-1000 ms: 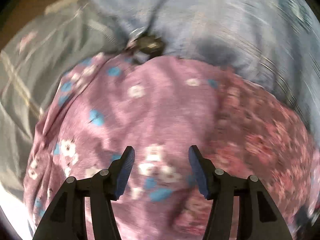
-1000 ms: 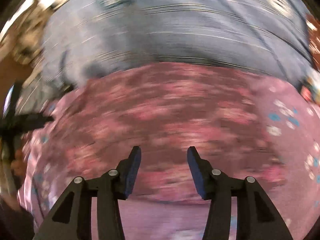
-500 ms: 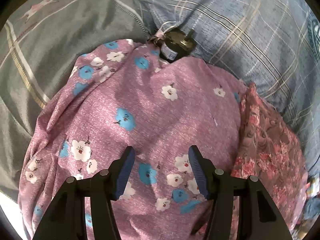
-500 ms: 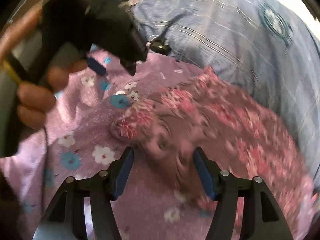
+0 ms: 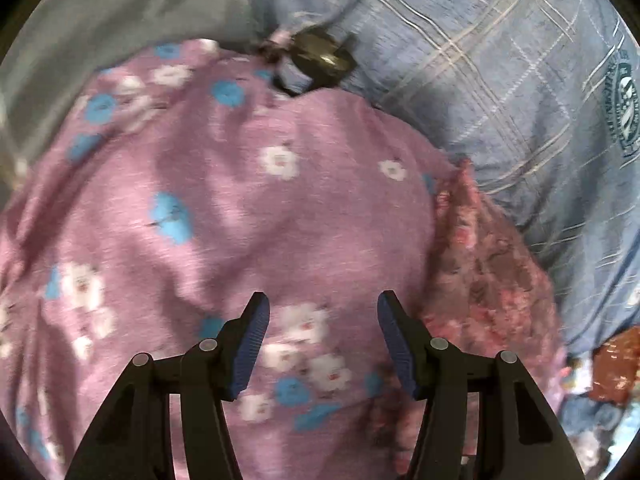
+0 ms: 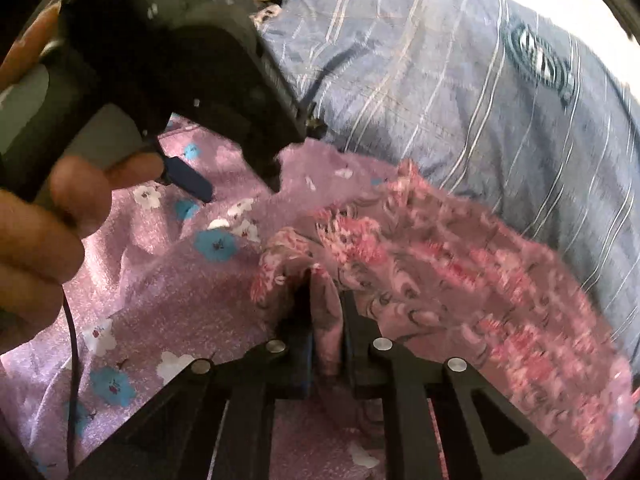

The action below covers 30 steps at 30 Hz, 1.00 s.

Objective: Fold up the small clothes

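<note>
A purple garment with blue and white flowers [image 5: 248, 208] lies spread on the bed; it also shows in the right wrist view [image 6: 168, 280]. A pink-red floral cloth [image 5: 492, 280] lies along its right edge. My left gripper [image 5: 322, 320] is open and empty just above the purple garment. My right gripper [image 6: 326, 300] is shut on a bunched fold of the pink-red floral cloth [image 6: 440, 256]. The left gripper's body and the hand holding it [image 6: 168, 60] fill the upper left of the right wrist view.
A blue plaid sheet [image 5: 500, 60] with a round printed emblem [image 5: 622, 100] covers the bed behind the clothes. A grey striped cloth [image 5: 100, 20] lies at the upper left. A small dark round object [image 5: 320, 60] sits at the garment's far edge.
My right gripper has closed on a fold of the pink-red floral cloth. My left gripper stays open and has shifted a little over the purple garment.
</note>
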{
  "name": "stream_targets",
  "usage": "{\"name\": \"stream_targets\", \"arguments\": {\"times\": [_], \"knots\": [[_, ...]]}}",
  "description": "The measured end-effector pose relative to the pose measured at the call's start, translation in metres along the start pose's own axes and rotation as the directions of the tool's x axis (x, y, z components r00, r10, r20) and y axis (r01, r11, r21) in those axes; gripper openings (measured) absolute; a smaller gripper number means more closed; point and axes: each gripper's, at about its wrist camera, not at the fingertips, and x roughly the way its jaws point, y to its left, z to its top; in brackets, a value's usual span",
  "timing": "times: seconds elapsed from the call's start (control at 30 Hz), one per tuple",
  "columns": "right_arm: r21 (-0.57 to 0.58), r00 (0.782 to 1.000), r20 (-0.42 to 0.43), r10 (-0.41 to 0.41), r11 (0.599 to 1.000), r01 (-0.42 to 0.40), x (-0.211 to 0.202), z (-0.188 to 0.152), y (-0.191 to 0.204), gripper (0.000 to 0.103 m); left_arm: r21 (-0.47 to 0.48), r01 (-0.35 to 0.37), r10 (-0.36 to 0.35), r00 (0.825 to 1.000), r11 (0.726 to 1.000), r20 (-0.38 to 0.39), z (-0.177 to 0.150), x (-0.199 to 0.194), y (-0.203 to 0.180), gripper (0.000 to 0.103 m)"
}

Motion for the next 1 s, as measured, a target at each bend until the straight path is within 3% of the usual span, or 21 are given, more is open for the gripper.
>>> {"name": "stream_targets", "arguments": {"times": [0.1,0.2,0.27,0.33,0.4,0.5,0.57,0.7,0.8,0.87,0.9,0.93,1.0], "knots": [[0.032,0.999,-0.018,0.027,0.999,-0.026,0.005,-0.001,-0.005,0.011,0.053,0.004,-0.003,0.999,0.999,-0.035,0.019,0.011,-0.018,0.056],[0.043,0.999,-0.013,0.037,0.998,-0.036,0.005,-0.002,-0.006,0.011,0.183,-0.007,0.028,0.993,0.983,-0.111,0.037,0.029,-0.048,0.056],[0.066,0.998,-0.008,0.058,0.996,-0.057,0.004,-0.002,-0.011,0.011,0.256,0.003,0.048,0.979,0.967,-0.196,0.042,0.047,-0.066,0.056],[0.09,0.997,-0.003,0.08,0.993,-0.079,0.003,-0.002,-0.015,0.01,0.309,-0.016,0.091,0.969,0.951,-0.228,0.044,0.057,-0.077,0.056],[0.133,0.994,0.024,0.106,0.985,-0.109,-0.003,-0.002,-0.022,0.008,0.324,-0.038,0.118,0.966,0.945,-0.232,0.049,0.059,-0.083,0.056],[0.195,0.989,0.1,0.112,0.972,-0.129,-0.02,-0.002,-0.036,0.007,0.29,0.019,0.057,0.966,0.957,-0.25,0.059,0.054,-0.086,0.056],[0.203,0.986,0.132,0.101,0.971,-0.126,-0.029,-0.003,-0.04,0.006,0.261,0.05,0.028,0.958,0.964,-0.286,0.065,0.057,-0.088,0.056],[0.186,0.983,0.165,0.082,0.976,-0.113,-0.04,-0.003,-0.04,0.006,0.284,-0.02,0.115,0.94,0.959,-0.321,0.067,0.079,-0.099,0.056],[0.19,0.982,0.171,0.086,0.975,-0.118,-0.041,-0.002,-0.044,0.006,0.333,-0.016,0.144,0.92,0.943,-0.365,0.056,0.097,-0.114,0.056],[0.206,0.98,0.177,0.089,0.97,-0.125,-0.043,-0.003,-0.048,0.006,0.353,-0.01,0.145,0.923,0.936,-0.357,0.052,0.1,-0.124,0.056],[0.211,0.98,0.178,0.091,0.969,-0.129,-0.043,-0.003,-0.05,0.006,0.354,-0.012,0.143,0.926,0.935,-0.348,0.051,0.101,-0.126,0.054],[0.215,0.979,0.179,0.094,0.968,-0.132,-0.044,-0.004,-0.051,0.006,0.347,-0.021,0.143,0.933,0.938,-0.33,0.049,0.1,-0.13,0.043],[0.226,0.978,0.186,0.096,0.964,-0.138,-0.046,-0.005,-0.056,0.006,0.34,-0.016,0.136,0.934,0.94,-0.33,0.048,0.098,-0.134,0.01]]}}
